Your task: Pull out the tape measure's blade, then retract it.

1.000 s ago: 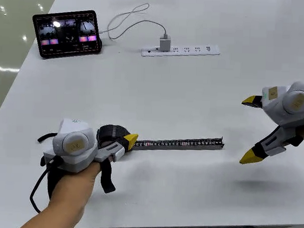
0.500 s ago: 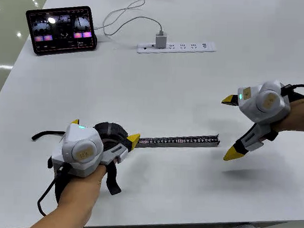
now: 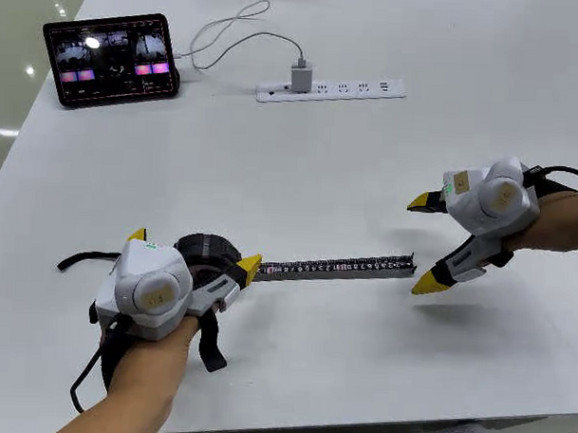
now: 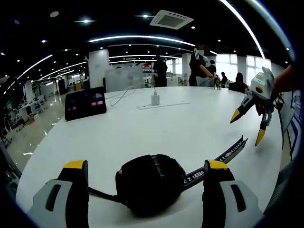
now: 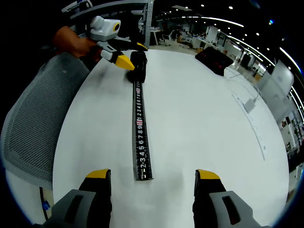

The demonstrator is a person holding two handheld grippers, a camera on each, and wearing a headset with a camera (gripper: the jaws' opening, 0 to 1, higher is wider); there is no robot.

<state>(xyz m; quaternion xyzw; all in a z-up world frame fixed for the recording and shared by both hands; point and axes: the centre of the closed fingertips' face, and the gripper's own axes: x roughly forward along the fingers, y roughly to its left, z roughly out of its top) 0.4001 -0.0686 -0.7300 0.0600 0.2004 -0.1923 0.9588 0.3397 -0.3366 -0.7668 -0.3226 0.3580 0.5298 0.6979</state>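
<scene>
A wide white workbench (image 3: 310, 170) in an open-plan office carries the work. Nearest, the left gripper (image 3: 195, 250) sits low on the bench. Its jaws are spread to either side of the black tape measure (image 3: 208, 253), with a gap on each side in the left gripper view, seemingly to pen the case so it cannot slide. The blade (image 3: 330, 267) lies flat on the bench, drawn out to the right. Just past its free end the right gripper (image 3: 423, 242) hovers with its jaws wide apart and empty. It is lined up on the tip, probably to take hold of it. Farther back, a power strip (image 3: 331, 87) and a tablet (image 3: 109, 58) sit well apart from the work.
</scene>
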